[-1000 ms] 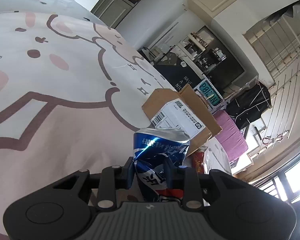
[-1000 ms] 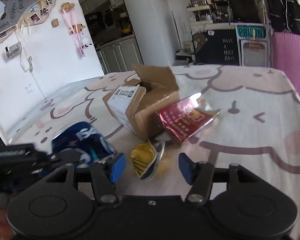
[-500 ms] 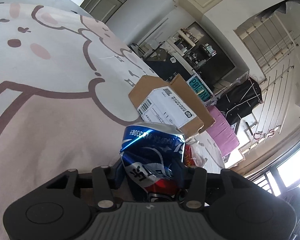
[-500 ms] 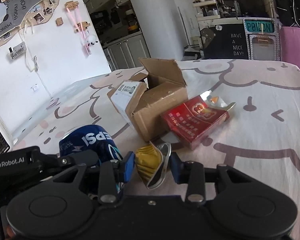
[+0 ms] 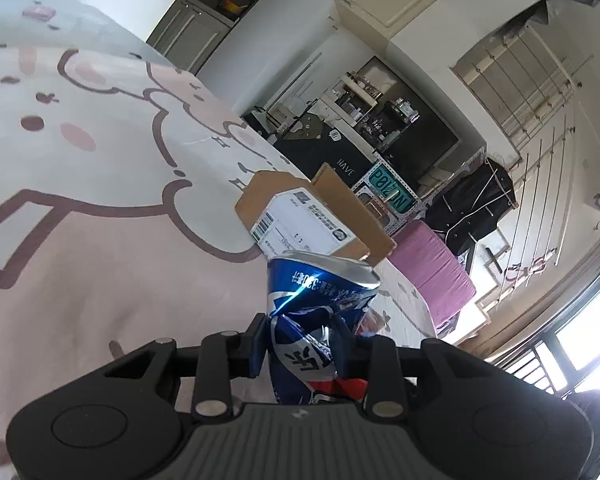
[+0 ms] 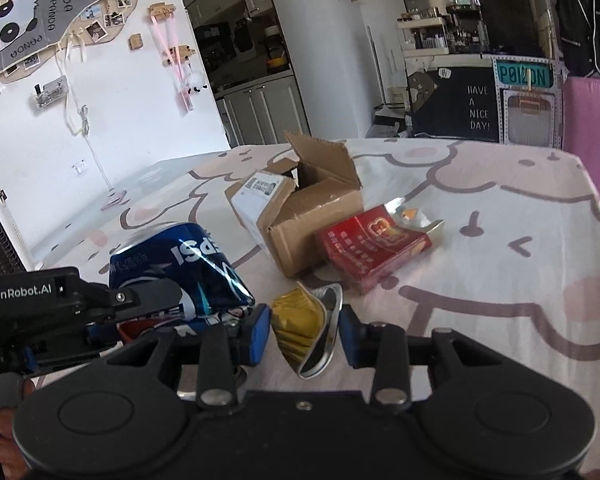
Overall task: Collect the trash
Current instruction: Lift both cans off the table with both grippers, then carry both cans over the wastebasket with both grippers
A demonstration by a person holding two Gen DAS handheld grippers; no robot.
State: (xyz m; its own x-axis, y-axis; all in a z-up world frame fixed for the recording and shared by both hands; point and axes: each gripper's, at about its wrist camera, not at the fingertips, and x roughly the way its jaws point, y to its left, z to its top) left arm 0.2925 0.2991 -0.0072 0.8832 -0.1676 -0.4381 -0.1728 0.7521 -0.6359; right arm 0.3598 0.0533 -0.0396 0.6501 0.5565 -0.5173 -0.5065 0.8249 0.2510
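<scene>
My left gripper (image 5: 300, 344) is shut on a crushed blue Pepsi can (image 5: 320, 300), held just above the tablecloth; the can also shows at the left of the right wrist view (image 6: 180, 264). My right gripper (image 6: 304, 334) is shut on a crushed gold coffee capsule (image 6: 304, 324) with a silver rim, low over the cloth. An open cardboard box (image 6: 300, 216) lies ahead, also seen in the left wrist view (image 5: 312, 216). A red cigarette pack (image 6: 372, 248) lies against the box's right side.
The table carries a pink cartoon-print cloth (image 6: 500, 208). A small pink item (image 6: 114, 202) lies at the cloth's far left. A pink cushioned seat (image 6: 592, 140) stands past the table's far right edge. Cabinets and a black sign board stand behind.
My right gripper moved forward and closed on the gold capsule. My left gripper, still holding the can, shifted and lifted slightly, staying near the box.
</scene>
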